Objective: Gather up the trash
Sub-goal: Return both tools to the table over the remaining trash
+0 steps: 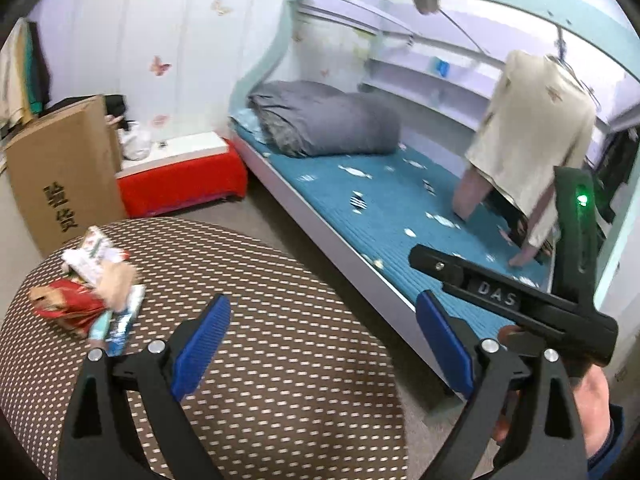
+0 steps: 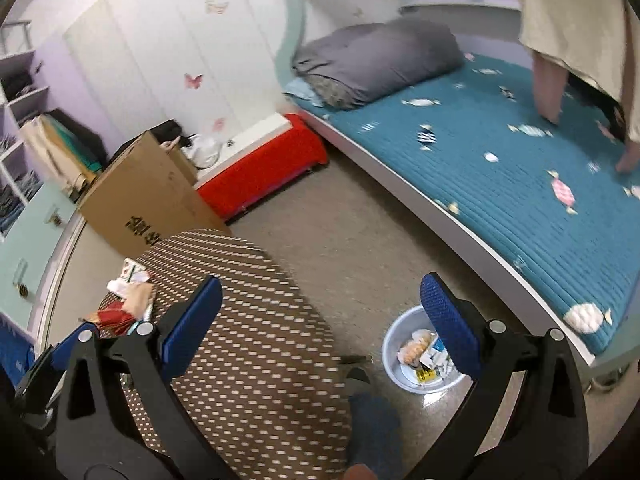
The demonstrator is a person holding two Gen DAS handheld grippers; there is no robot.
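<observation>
A heap of crumpled trash wrappers (image 1: 90, 292), red, white and tan, lies at the left edge of a round table with a brown dotted cloth (image 1: 280, 264). My left gripper (image 1: 324, 344) hovers open over the table, right of the heap, holding nothing. The right wrist view shows the same heap (image 2: 128, 300) at the table's (image 2: 256, 300) far left. My right gripper (image 2: 322, 320) is open and empty above the table edge. Under its right finger, a pale blue bin (image 2: 390, 334) stands on the floor with several wrappers inside.
A cardboard box (image 2: 148, 196) and a red bench (image 2: 260, 176) stand beyond the table. A bed with a teal mattress (image 2: 500, 168) and a grey duvet (image 2: 376, 60) runs along the right. A beige garment (image 1: 532, 128) hangs over it. A person's hand (image 1: 596, 408) holds the other tool.
</observation>
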